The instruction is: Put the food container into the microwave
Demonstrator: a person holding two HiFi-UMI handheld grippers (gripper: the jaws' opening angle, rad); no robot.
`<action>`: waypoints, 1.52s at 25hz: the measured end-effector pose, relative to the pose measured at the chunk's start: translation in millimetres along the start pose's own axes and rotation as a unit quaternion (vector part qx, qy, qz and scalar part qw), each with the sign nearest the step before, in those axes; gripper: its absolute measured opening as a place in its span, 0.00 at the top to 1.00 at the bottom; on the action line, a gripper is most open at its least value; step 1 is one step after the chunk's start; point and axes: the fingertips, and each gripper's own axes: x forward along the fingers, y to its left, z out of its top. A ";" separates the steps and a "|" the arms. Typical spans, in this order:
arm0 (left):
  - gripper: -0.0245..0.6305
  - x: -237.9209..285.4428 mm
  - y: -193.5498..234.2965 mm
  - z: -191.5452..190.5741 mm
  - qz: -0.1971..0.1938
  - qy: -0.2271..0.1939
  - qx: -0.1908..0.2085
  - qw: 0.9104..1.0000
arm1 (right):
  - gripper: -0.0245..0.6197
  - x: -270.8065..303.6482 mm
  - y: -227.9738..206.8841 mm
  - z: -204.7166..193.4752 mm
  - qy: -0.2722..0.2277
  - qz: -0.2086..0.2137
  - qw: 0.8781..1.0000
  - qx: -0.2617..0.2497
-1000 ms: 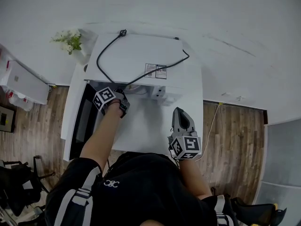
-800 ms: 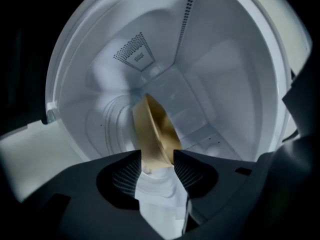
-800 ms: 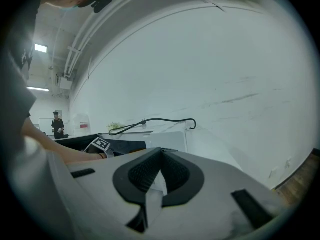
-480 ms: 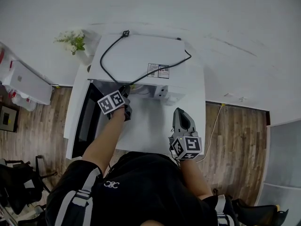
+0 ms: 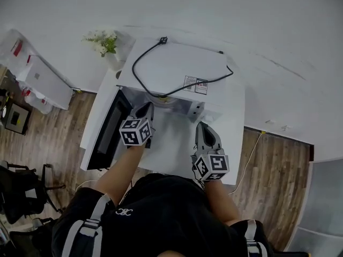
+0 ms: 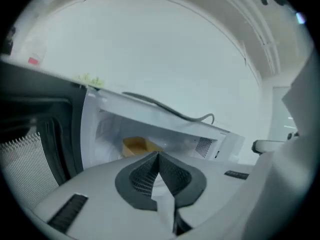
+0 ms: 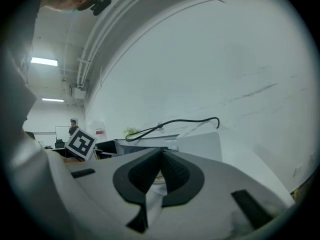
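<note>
Microwave (image 5: 177, 68): it is standing open on the white table (image 5: 233, 143) with its cavity facing me. I am judging the worst risk to be shoving the whole unit back if a claw is driven into its frame.
Door (image 5: 105, 135): it is hanging wide open on my left, just beside the left claw. A careless sideways sweep is what I am fearing here, since it could knock or strain the door.
Power cord (image 5: 140, 63): it is lying looped and unplugged across the microwave's top. I am reckoning that any reach over the top could catch it and drag it down across the opening.
Left claw (image 5: 147, 109): it is clenched on nothing, with its pads meeting and its tips pointing at the cavity mouth.
Right claw (image 5: 202, 126): it is likewise clenched and empty, hovering over bare table in front of the control side.
Food container (image 6: 136, 145): it is sitting inside the cavity, toward the left. I am judging it placed, though a claw poking back in could tip it.
Around: a white cabinet (image 5: 45, 79) and a small plant (image 5: 102, 40) are standing well off to the left, obstructing nothing.
In the way: nothing is lying between the claws and the cavity.
</note>
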 end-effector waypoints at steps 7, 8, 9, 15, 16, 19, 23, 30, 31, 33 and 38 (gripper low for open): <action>0.96 -48.0 -28.4 41.7 -0.007 -0.049 0.109 0.993 | 0.96 21.0 20.8 3.9 -0.001 0.034 0.999 -0.006; 0.96 -55.1 -34.1 44.7 -0.011 -0.052 0.123 0.991 | 0.96 23.1 23.1 3.9 -0.001 0.037 0.999 -0.006; 0.96 -61.9 -39.6 46.9 -0.016 -0.054 0.136 0.989 | 0.96 25.1 25.1 3.8 -0.002 0.040 0.999 -0.004; 0.96 -81.4 -49.8 41.4 -0.018 -0.050 0.167 0.984 | 0.96 38.2 35.6 0.3 0.005 0.067 0.998 -0.006; 0.96 -82.5 -49.4 39.5 -0.018 -0.048 0.161 0.986 | 0.96 39.6 36.6 -0.5 0.006 0.068 0.998 -0.006; 0.96 -84.2 -51.3 41.3 -0.022 -0.051 0.149 0.987 | 0.96 44.0 37.6 0.0 0.007 0.069 0.998 -0.004; 0.96 -80.7 -53.4 46.3 -0.022 -0.056 0.162 0.985 | 0.96 49.4 36.0 1.8 0.005 0.066 0.998 -0.002; 0.96 -77.1 -49.6 39.7 -0.019 -0.046 0.148 0.988 | 0.96 49.0 34.2 1.5 0.007 0.059 0.998 -0.005; 0.96 -77.4 -49.0 38.5 -0.019 -0.045 0.146 0.988 | 0.96 48.5 34.1 1.3 0.008 0.058 0.998 -0.006; 0.96 -77.6 -48.2 36.5 -0.019 -0.043 0.145 0.988 | 0.96 47.5 33.7 0.7 0.010 0.055 0.998 -0.008; 0.96 -78.9 -44.2 31.3 -0.018 -0.039 0.143 0.989 | 0.96 45.4 34.3 -2.0 0.017 0.050 0.999 -0.010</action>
